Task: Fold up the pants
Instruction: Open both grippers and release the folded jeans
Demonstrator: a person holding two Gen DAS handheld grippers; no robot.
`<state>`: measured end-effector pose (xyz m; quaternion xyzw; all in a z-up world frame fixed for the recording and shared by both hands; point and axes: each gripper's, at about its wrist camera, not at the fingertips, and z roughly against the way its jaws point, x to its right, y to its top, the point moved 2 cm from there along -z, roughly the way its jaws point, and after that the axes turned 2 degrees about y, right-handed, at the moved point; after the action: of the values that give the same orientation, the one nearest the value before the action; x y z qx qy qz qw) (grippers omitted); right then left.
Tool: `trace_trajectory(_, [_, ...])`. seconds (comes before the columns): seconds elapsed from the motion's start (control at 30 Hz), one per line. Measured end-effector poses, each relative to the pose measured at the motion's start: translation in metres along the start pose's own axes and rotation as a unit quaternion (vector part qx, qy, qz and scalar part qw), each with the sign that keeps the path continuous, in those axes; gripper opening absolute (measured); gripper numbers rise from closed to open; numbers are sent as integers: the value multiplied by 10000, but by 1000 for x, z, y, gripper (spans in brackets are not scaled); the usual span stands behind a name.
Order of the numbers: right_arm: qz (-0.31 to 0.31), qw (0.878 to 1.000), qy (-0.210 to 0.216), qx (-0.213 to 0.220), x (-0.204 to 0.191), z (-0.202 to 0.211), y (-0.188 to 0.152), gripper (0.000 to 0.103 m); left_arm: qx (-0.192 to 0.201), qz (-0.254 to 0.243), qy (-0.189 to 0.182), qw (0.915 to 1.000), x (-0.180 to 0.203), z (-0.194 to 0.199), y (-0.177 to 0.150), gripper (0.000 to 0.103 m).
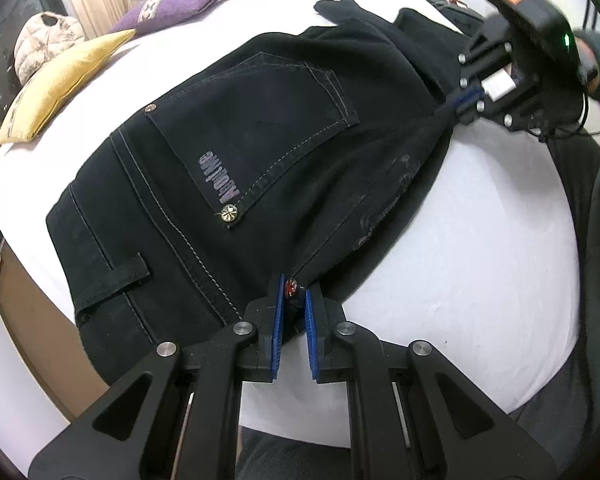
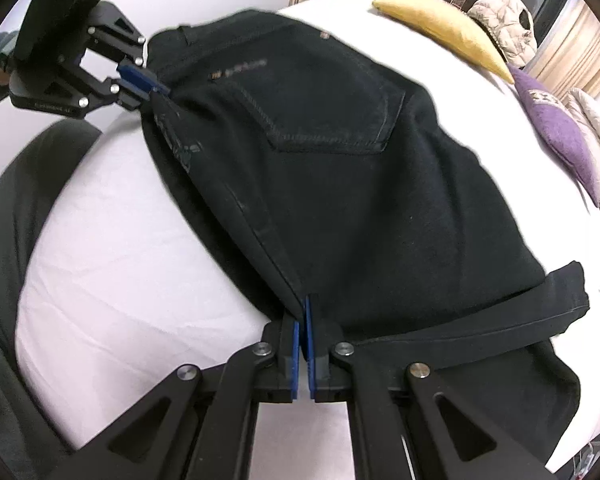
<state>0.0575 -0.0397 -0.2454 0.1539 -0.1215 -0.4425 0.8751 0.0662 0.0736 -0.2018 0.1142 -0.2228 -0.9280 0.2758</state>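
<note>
A white bed [image 1: 480, 240] was seen carrying the black pants [image 1: 260, 152], which were spread across its near part, close to the near edge, back pocket up. Cushions [image 1: 60, 80] were lined along the far edge. The pants were judged to be already doubled lengthwise, one leg over the other, since one pocket and one long seam edge were shown; the legs trailed toward the right edge in the right wrist view, so the crosswise folds were judged still to be done. The near edge of the pants was pinched at two places. The left gripper [image 1: 292, 300] was closed on the waist end beside a rivet [image 1: 291, 286], its fingers [image 1: 277, 320] clamped on cloth. The right gripper [image 2: 303, 320] was closed on the seam edge farther along.
</note>
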Motion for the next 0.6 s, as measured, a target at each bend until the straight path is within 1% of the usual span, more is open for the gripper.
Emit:
trace_trajectory(0.07, [-66,10000,-11,42,0,2,0,4,61,67,7,10000,2,2,-1,9])
trace_trajectory(0.23, [117,9999,-104,59,-3,11,-2,3,104,94,78,9999,-1,-1,0,10])
trace_trajectory(0.27, [74,9999,-64,51,-4,9,-3,4,116,105,115,9998,-1,-3,-2,12])
trace_trajectory(0.3, [-24,10000,22,-6,-2,3,-5,5,129,168,74,9997,-2,-8,-3,12])
trace_trajectory(0.33, [-181,9998,124,-4,3,-5,-8,7,148,237,21,9996,-4,-10,-3,13])
trace_trajectory(0.37, [-328,9993,189,57,6,-9,-9,7,174,304,-26,9994,-6,-10,-3,13])
trace_trajectory(0.43, [-422,9988,202,141,10,-6,-10,7,159,364,-48,9992,-7,-7,-1,15])
trace_trajectory(0.47, [-437,9987,219,165,10,-2,-10,10,101,335,-43,9994,-7,-3,0,16])
trace_trajectory(0.5, [-491,9982,302,162,13,3,-10,14,-1,351,-48,9994,-7,0,2,20])
trace_trajectory(0.53, [-626,9965,548,119,18,9,-11,34,-98,416,-96,9990,-8,4,2,29])
trace_trajectory(0.57, [-730,9948,693,178,23,16,-12,61,-155,529,-195,9983,-12,10,4,35])
trace_trajectory(0.6, [-851,9929,728,393,29,30,-12,69,-110,675,-270,9973,-16,19,6,55])
